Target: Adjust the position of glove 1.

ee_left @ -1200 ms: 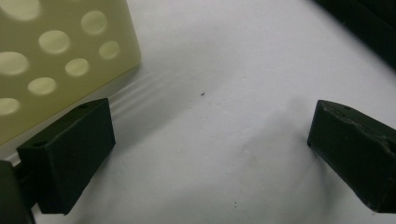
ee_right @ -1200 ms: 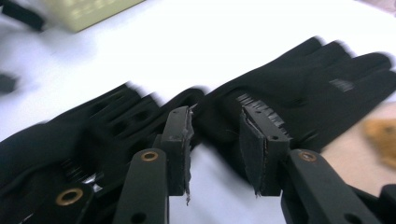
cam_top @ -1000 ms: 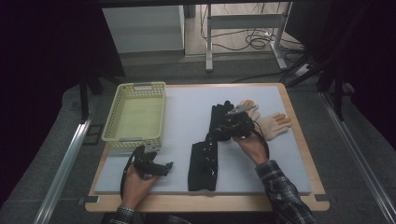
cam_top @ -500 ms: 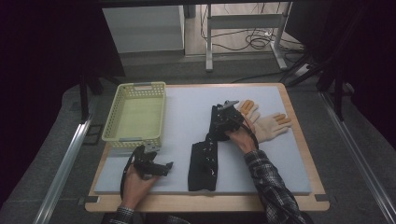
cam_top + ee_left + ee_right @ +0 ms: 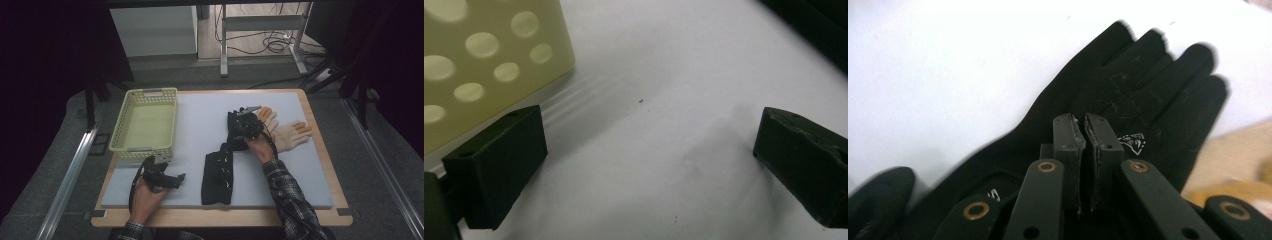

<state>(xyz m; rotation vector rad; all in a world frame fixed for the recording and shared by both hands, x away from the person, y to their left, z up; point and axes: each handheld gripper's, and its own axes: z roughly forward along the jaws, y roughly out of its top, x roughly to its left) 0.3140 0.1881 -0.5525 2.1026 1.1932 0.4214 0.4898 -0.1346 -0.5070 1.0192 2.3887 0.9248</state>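
where grey floor surrounds it, white mat (image 5: 200, 115) covers wooden table (image 5: 320, 125).

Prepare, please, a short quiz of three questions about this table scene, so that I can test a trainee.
1. Which thing lies directly under the shut jaws of the right gripper?
2. Whose jaws stand wide apart above the bare white mat?
A. the left gripper
B. the right gripper
C. both grippers
3. True or false: nothing lies inside the yellow basket.

Key:
1. a black glove, the farther of the two black ones
2. A
3. true
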